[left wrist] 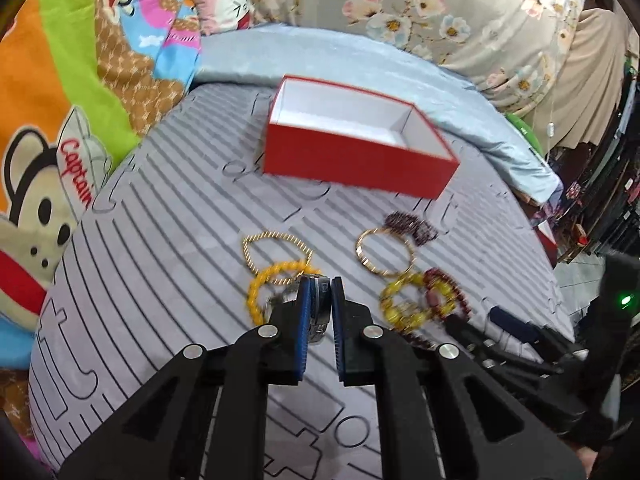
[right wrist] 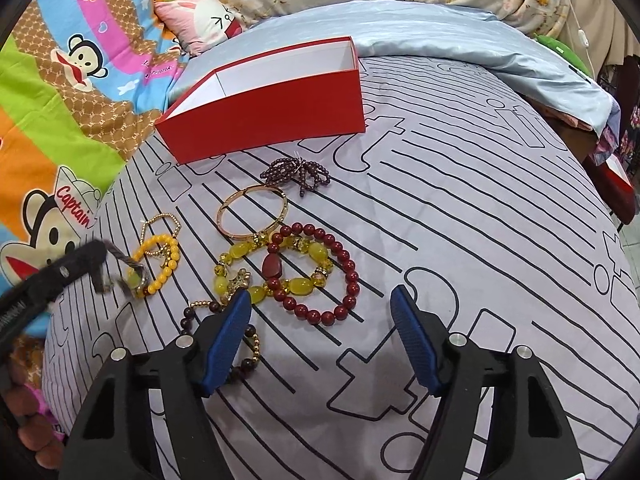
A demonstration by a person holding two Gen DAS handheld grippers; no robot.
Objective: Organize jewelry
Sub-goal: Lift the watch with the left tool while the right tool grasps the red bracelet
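My left gripper (left wrist: 321,282) is shut on a silver metal bracelet (left wrist: 320,312) and holds it a little above the bed sheet; the right wrist view shows this bracelet (right wrist: 130,276) hanging from it at the left. My right gripper (right wrist: 320,294) stands open just above the sheet. A red bead bracelet (right wrist: 348,276) lies just ahead of its tips, untouched. A yellow glass bead bracelet (right wrist: 240,252) overlaps the red one. The open red box (left wrist: 360,164) with a white inside stands empty further back.
On the striped grey sheet (right wrist: 460,208) lie a gold bangle (right wrist: 252,216), a dark purple bead bundle (right wrist: 296,176), a yellow bead bracelet (right wrist: 160,268), a thin gold bangle (left wrist: 276,256) and a brown and gold bead bracelet (right wrist: 248,360). A cartoon blanket (right wrist: 60,120) borders the left.
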